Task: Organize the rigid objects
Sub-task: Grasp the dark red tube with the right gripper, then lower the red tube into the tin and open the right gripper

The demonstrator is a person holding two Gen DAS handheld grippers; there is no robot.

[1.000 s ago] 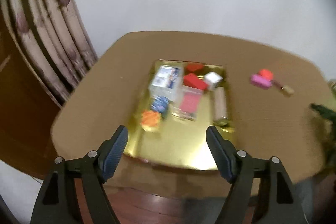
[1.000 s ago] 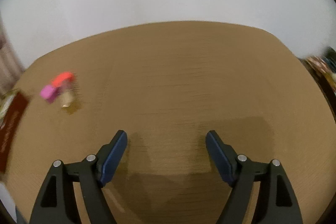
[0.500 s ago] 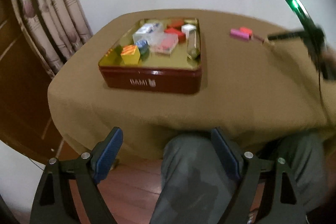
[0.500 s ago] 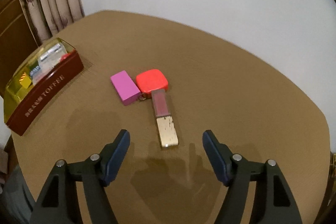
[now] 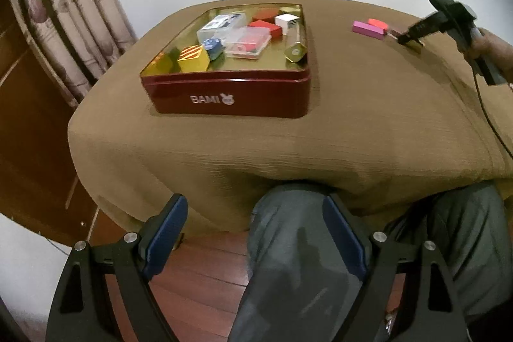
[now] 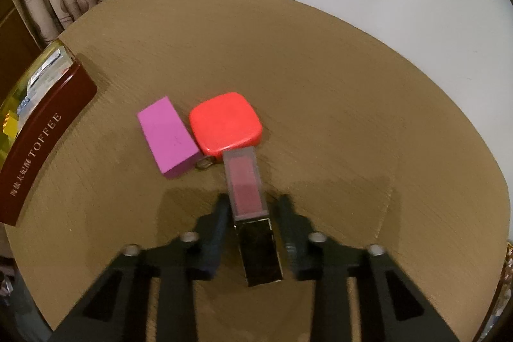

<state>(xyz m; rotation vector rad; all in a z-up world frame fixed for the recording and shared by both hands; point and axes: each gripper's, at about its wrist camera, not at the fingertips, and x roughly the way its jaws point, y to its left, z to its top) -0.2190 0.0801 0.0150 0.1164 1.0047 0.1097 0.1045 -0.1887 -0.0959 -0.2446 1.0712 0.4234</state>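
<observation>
A lip gloss tube (image 6: 247, 181) with a dark gold cap lies on the tan tablecloth, its far end by a red-orange square case (image 6: 224, 122). A pink block (image 6: 166, 135) lies just left of that case. My right gripper (image 6: 253, 213) is closing on the tube, its blurred fingers against both sides near the cap joint. The left wrist view shows that gripper (image 5: 407, 38) down on the cloth at the far right. A dark red tin (image 5: 231, 95) holds several small boxes and blocks. My left gripper (image 5: 256, 233) hangs open and holds nothing, below the table's near edge, over a knee.
The tin's side (image 6: 38, 143) stands at the left, a short way from the pink block. The person's grey-trousered legs (image 5: 298, 261) sit under the near edge. A curtain (image 5: 70, 14) and wooden panelling are at the left. A cable (image 5: 490, 123) trails over the cloth at right.
The right gripper swung over to the three loose objects, moved in over the lip gloss tube and closed around it. The left gripper dropped back from above the tin to below the table edge.
</observation>
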